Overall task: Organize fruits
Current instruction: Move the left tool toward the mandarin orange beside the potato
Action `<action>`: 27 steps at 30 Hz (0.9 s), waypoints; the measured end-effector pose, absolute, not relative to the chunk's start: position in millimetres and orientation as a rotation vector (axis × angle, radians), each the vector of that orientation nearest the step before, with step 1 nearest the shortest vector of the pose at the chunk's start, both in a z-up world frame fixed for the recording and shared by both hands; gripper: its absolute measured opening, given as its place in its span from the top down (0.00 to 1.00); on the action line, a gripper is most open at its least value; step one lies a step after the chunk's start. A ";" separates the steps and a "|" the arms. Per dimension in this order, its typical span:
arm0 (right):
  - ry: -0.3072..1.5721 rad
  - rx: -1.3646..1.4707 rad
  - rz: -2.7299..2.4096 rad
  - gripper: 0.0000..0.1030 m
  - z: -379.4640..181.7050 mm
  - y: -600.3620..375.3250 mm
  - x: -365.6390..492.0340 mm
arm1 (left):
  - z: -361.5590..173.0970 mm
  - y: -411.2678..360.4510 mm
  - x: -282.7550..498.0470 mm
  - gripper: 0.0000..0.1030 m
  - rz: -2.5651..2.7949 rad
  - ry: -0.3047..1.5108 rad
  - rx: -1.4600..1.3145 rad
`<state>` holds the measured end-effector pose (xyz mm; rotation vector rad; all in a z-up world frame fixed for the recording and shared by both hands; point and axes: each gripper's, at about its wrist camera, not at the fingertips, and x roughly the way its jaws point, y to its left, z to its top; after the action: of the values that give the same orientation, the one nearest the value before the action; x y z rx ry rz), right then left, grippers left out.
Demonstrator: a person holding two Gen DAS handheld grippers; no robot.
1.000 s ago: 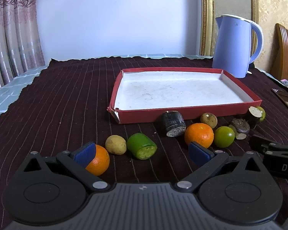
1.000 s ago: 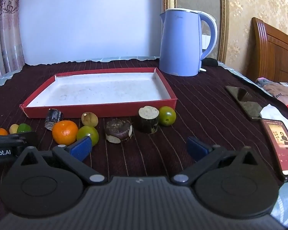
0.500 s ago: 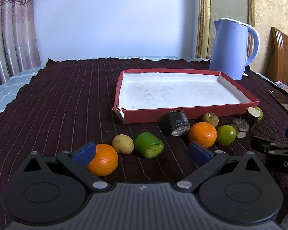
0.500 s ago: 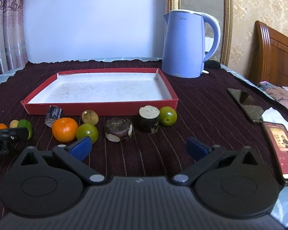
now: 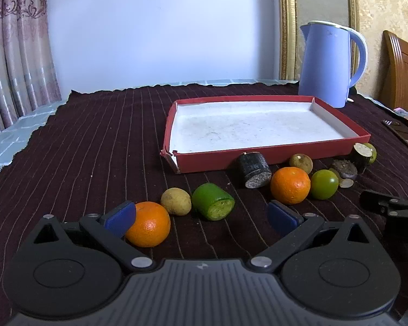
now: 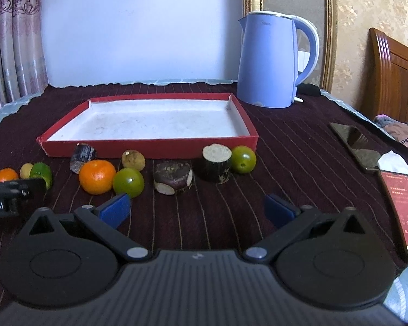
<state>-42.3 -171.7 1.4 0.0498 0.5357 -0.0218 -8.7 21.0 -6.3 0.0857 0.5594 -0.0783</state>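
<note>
Home bedroom; wooden headboard (image 6: pixel 394 81), curtains (image 5: pixel 16 54), kettle (image 6: pixel 269 59) & phones (image 6: pixel 402 203) on clothed table.

You see a red tray (image 5: pixel 272 155) with a white floor, a dark maroon pinstriped tablecloth (image 5: pixel 100 146), a lavender-blue kettle (image 6: pixel 269 62), and orange tangerines (image 5: pixel 290 185).

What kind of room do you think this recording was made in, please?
Probably a home bedroom: a wooden headboard at right, patterned curtains, and a kettle on a cloth-covered table.
</note>
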 end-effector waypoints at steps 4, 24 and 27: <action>0.536 0.050 -0.028 0.00 1.1 -172.8 -43.1 | -6.3 18.8 -10.0 0.00 -0.095 0.556 0.100; 0.532 0.040 -0.022 0.00 -1.5 -169.7 -45.4 | -9.0 19.3 -14.0 0.00 -0.094 0.552 0.119; 0.531 0.040 -0.020 0.00 -1.7 -169.6 -45.9 | -9.4 17.7 -15.1 0.00 -0.100 0.549 0.126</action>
<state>-45.9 -169.6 -1.7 0.0404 0.5308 -0.0201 -15.1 17.7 -9.4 0.1262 0.5494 -0.0998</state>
